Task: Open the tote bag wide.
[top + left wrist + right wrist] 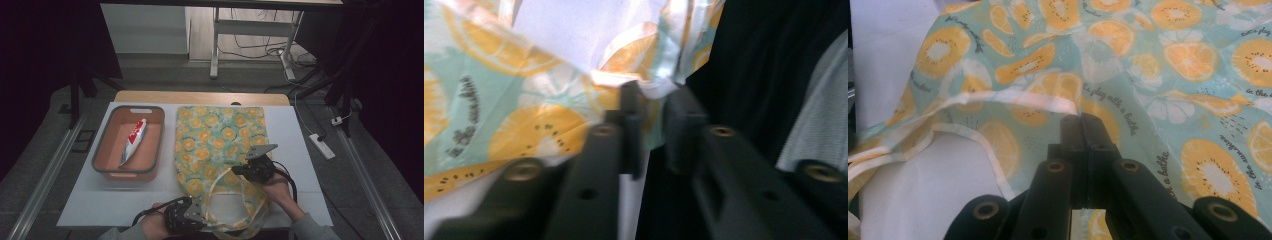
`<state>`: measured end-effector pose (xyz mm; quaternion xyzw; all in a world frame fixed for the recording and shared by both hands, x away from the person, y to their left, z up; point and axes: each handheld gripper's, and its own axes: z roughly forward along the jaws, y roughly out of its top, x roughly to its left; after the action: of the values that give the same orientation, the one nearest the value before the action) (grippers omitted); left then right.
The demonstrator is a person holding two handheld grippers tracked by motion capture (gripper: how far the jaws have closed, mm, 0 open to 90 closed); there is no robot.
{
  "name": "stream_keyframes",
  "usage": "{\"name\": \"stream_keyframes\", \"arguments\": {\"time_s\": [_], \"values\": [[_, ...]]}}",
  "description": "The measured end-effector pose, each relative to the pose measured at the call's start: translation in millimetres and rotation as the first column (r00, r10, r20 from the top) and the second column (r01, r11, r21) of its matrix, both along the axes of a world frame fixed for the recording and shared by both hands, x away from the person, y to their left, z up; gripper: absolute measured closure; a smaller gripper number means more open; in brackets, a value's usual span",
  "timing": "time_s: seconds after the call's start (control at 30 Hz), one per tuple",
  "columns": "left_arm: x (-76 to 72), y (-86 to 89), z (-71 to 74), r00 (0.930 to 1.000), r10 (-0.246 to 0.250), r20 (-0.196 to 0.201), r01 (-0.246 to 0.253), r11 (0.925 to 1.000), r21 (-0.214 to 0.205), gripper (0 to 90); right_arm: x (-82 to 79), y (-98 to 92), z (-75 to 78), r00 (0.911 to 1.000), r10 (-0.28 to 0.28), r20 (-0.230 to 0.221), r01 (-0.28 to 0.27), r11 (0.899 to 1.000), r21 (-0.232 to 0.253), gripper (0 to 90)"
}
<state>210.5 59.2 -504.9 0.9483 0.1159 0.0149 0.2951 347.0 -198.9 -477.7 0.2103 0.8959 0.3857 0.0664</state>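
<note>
Bench (300, 150): white top carrying everything; the working end lies nearest the person, within reach of both hands.
Fabric bag (220, 140): citrus-print, laid flat, closed end far from the jaws and mouth toward them, presumably so the mouth can be pulled open.
Bag handles (225, 200): pale straps looped loosely at the mouth, between the two grippers.
Orange bin (102, 160): sits beyond and outboard of the left jaws, well apart from both grippers, beside the bag.
Packet (131, 142): red-and-white, lying lengthwise inside the bin; not being handled, probably awaiting bagging.
Right gripper (1081, 120): jaws together, pinching the upper layer of the bag just behind its hemmed rim; the rim arches up to one side of the jaws, suggesting the hold is meant to lift that layer.
Left gripper (651, 115): jaws slightly apart, the bag's near edge bunched at their tips; blurred, so I cannot tell whether cloth is caught between them.
</note>
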Motion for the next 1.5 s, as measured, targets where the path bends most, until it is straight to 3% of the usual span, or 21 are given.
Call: {"name": "stream_keyframes", "arguments": {"time_s": [0.13,0.23,0.3,0.4,0.47,0.57,0.63,0.7,0.8,0.87,0.9,0.93,1.0,1.03,1.1,1.13,1.2,1.27,1.37,1.43,1.5], "values": [[0.3,9.3,15.0,0.9997,-0.001,-0.025,-0.001,0.9968,-0.08,87.6,0.1,-1.5,-0.1,1.0,-0.003,0.0,0.003,1.0,-0.002,89.6],[-2.1,17.3,35.3,0.9998,0.009,-0.019,-0.012,0.987,-0.16,87.9,1.5,-4.4,0.8,0.9999,-0.01,0.002,0.01,1.0,-0.003,89.6],[-0.4,23.4,50.2,0.9998,0.02,-0.009,-0.022,0.9743,-0.224,87.9,2.2,-5.1,0.9,0.9999,-0.012,0.0,0.012,1.0,0.001,89.5],[8.3,32.4,68.7,0.997,0.072,0.028,-0.06,0.9463,-0.318,88.3,3.1,-5.4,1.0,0.9999,-0.015,-0.005,0.015,1.0,0.011,89.6],[18.6,36.1,76.7,0.9894,0.133,0.058,-0.104,0.9295,-0.354,88.3,2.7,-4.0,0.7,0.9999,-0.012,-0.001,0.012,1.0,0.01,89.5],[42.0,36.4,80.8,0.9683,0.237,0.08,-0.188,0.9016,-0.389,88.5,2.8,-2.7,0.5,0.9999,-0.014,-0.005,0.014,1.0,0.012,89.5],[60.3,33.6,78.4,0.9585,0.277,0.069,-0.229,0.8899,-0.395,88.5,2.8,-2.8,0.6,0.9998,-0.018,-0.008,0.018,1.0,0.013,89.5],[76.8,28.6,72.7,0.9434,0.324,0.071,-0.275,0.884,-0.378,88.5,4.6,-4.9,0.6,0.9996,-0.025,-0.013,0.025,0.999,0.028,88.6],[96.6,19.7,61.7,0.9283,0.363,0.078,-0.319,0.887,-0.334,88.4,7.8,-8.0,0.5,0.9989,-0.035,-0.033,0.037,0.998,0.053,78.3],[109.3,10.3,51.5,0.9165,0.387,0.1,-0.346,0.8935,-0.286,88.4,9.8,-11.2,1.6,0.9978,-0.051,-0.042,0.054,0.996,0.076,71.1],[109.3,10.3,51.5,0.9165,0.387,0.1,-0.346,0.8935,-0.286,88.4,10.5,-13.8,3.5,0.997,-0.059,-0.05,0.064,0.993,0.098,66.7],[116.7,5.3,45.4,0.9092,0.404,0.102,-0.366,0.8917,-0.266,88.5,11.0,-16.6,6.4,0.9958,-0.072,-0.055,0.079,0.989,0.125,60.8],[120.1,3.4,42.7,0.9066,0.411,0.096,-0.376,0.8898,-0.259,88.5,10.3,-21.8,15.5,0.9931,-0.095,-0.068,0.105,0.983,0.149,52.6],[122.9,1.5,40.0,0.9063,0.413,0.09,-0.38,0.8899,-0.252,88.5,8.1,-24.0,21.3,0.993,-0.108,-0.047,0.114,0.981,0.157,47.8],[126.3,-2.7,35.2,0.904,0.416,0.097,-0.386,0.8926,-0.232,88.4,3.0,-25.4,33.4,0.9938,-0.102,-0.045,0.108,0.98,0.168,36.2],[128.0,-4.5,32.9,0.9062,0.411,0.098,-0.383,0.8972,-0.219,88.4,0.2,-23.4,38.2,0.9946,-0.088,-0.055,0.096,0.983,0.16,30.6],[130.7,-8.3,28.3,0.9083,0.408,0.091,-0.384,0.9001,-0.206,88.3,-6.9,-15.5,44.0,0.9969,-0.063,-0.046,0.069,0.988,0.136,24.0],[133.0,-11.5,24.2,0.9107,0.404,0.087,-0.383,0.9044,-0.188,88.3,-11.5,-3.0,42.0,0.9975,-0.025,-0.067,0.032,0.995,0.099,20.8],[134.8,-14.6,19.7,0.9144,0.396,0.083,-0.379,0.9092,-0.173,88.1,-9.9,19.2,21.3,0.9959,-0.017,-0.089,0.014,1.0,-0.027,19.1],[135.0,-14.8,19.3,0.9136,0.399,0.081,-0.381,0.9084,-0.172,88.1,-2.0,30.1,1.9,0.9916,-0.036,-0.124,0.021,0.993,-0.12,18.9],[135.5,-14.6,18.4,0.9135,0.4,0.076,-0.383,0.9072,-0.175,87.9,6.7,37.0,-14.0,0.992,-0.071,-0.104,0.048,0.975,-0.216,19.4]]}}
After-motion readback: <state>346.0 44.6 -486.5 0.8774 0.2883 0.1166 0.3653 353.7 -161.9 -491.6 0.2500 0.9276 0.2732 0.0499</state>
